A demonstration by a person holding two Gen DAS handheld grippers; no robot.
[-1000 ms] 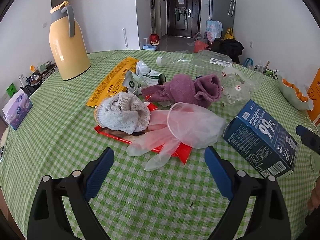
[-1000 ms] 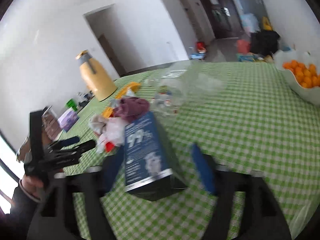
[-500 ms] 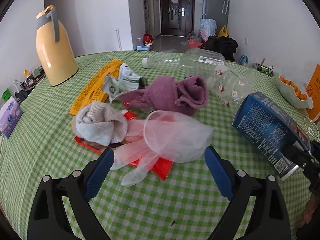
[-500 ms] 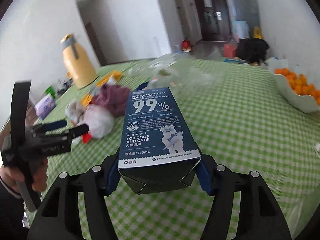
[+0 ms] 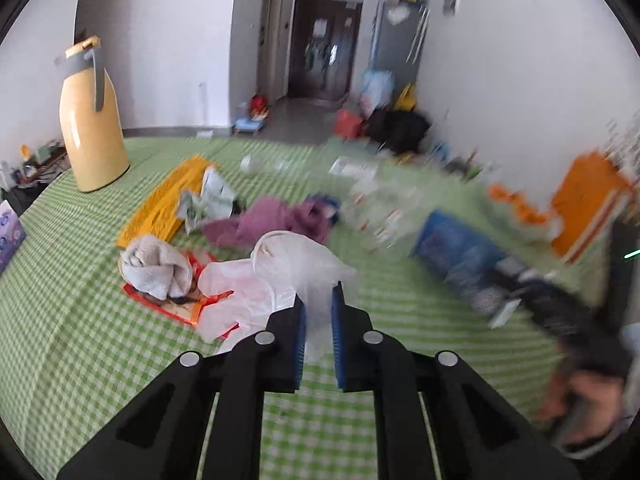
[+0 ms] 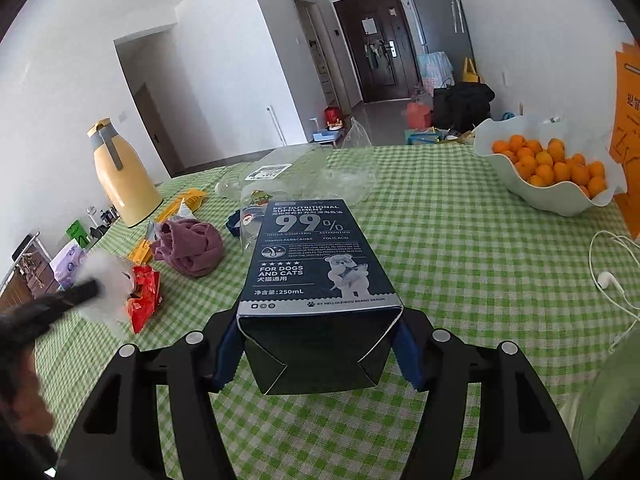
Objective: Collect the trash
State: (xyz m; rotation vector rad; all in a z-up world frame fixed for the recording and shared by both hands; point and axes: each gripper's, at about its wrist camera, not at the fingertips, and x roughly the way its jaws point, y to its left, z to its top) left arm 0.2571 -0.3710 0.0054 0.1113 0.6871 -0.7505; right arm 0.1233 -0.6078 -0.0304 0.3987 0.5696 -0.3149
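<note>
My left gripper (image 5: 318,320) is shut on a clear plastic glove (image 5: 288,276) lying over a red wrapper (image 5: 168,300) on the green checked table. A grey-white sock (image 5: 154,268), a purple cloth (image 5: 272,224), a yellow packet (image 5: 168,204) and clear plastic bottles (image 5: 372,208) lie around it. My right gripper (image 6: 316,340) is shut on a dark blue pet supplement carton (image 6: 312,264) and holds it above the table. The carton also shows blurred in the left wrist view (image 5: 460,260).
A yellow thermos jug (image 5: 90,120) stands at the back left. A white bowl of oranges (image 6: 548,168) sits at the right, white earphones (image 6: 612,276) near it. A purple tissue pack (image 5: 8,232) lies at the left edge.
My left gripper moved forward and closed on the clear glove. My right gripper closed on the blue carton and lifted it off the table.
</note>
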